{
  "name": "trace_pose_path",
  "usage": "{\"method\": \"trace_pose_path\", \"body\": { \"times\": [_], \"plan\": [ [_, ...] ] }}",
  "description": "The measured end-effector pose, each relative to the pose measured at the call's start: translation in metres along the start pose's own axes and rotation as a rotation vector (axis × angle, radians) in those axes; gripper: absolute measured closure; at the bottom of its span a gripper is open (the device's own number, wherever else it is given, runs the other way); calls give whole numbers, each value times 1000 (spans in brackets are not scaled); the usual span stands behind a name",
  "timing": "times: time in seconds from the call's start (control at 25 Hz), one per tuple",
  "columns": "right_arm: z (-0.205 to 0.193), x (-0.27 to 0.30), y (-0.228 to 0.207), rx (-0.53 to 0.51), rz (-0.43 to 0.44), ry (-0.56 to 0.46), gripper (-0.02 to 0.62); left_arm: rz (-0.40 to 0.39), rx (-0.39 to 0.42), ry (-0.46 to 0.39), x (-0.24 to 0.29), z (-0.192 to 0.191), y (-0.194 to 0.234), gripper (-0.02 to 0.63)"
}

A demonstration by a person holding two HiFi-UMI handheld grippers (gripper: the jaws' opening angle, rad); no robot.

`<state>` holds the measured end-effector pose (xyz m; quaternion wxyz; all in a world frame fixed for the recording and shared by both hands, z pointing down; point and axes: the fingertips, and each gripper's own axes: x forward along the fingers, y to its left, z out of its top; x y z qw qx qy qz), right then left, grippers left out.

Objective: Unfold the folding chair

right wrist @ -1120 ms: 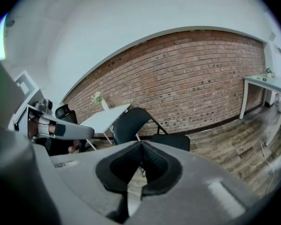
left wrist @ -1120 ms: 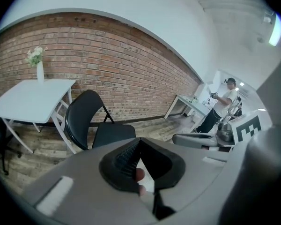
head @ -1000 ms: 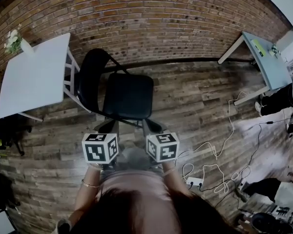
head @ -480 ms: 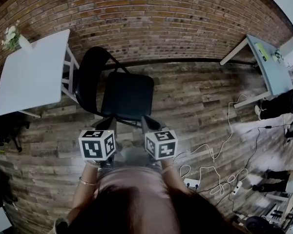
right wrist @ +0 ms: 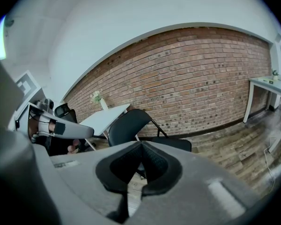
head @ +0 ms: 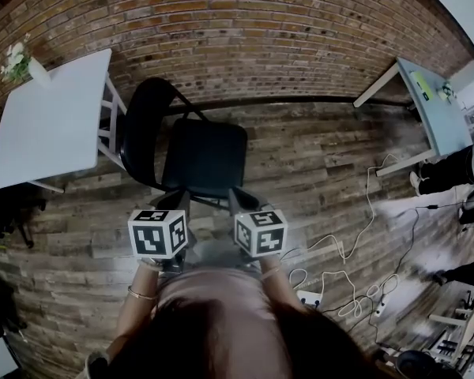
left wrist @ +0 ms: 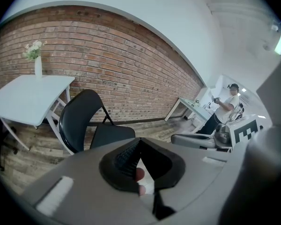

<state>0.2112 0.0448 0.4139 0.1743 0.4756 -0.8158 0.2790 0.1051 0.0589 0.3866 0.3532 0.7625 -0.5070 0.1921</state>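
The black folding chair (head: 205, 158) stands unfolded on the wooden floor, its seat level and its round backrest (head: 142, 133) towards the white table. My left gripper (head: 180, 202) and right gripper (head: 241, 200) hover side by side just short of the seat's front edge, both shut and with nothing in them. The left gripper view shows the closed left gripper (left wrist: 139, 142) with the chair (left wrist: 79, 121) beyond it at the left. Past the closed right gripper (right wrist: 141, 144) in the right gripper view, the chair (right wrist: 131, 125) stands straight ahead.
A white table (head: 51, 125) with a vase of flowers (head: 20, 63) stands left of the chair against the brick wall (head: 245, 38). A pale table (head: 434, 105) is at the right. Cables and a power strip (head: 340, 267) lie on the floor to my right. A person (head: 458, 160) stands at the right edge.
Both grippers have edged a little closer to the chair's seat. Their jaws stay shut and the chair stands as before.
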Motion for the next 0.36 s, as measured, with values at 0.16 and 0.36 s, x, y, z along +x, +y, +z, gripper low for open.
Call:
{"method": "trace_pose_path", "body": {
  "times": [0.16,0.36],
  "plan": [
    [-3,-1,5,-3,18,4,603,-5,0,13,-2,-6,-4,604],
    [-8,-4,10,-8,32,11,603,-2,-4,15,-6,-12,-5,604]
  ]
}}
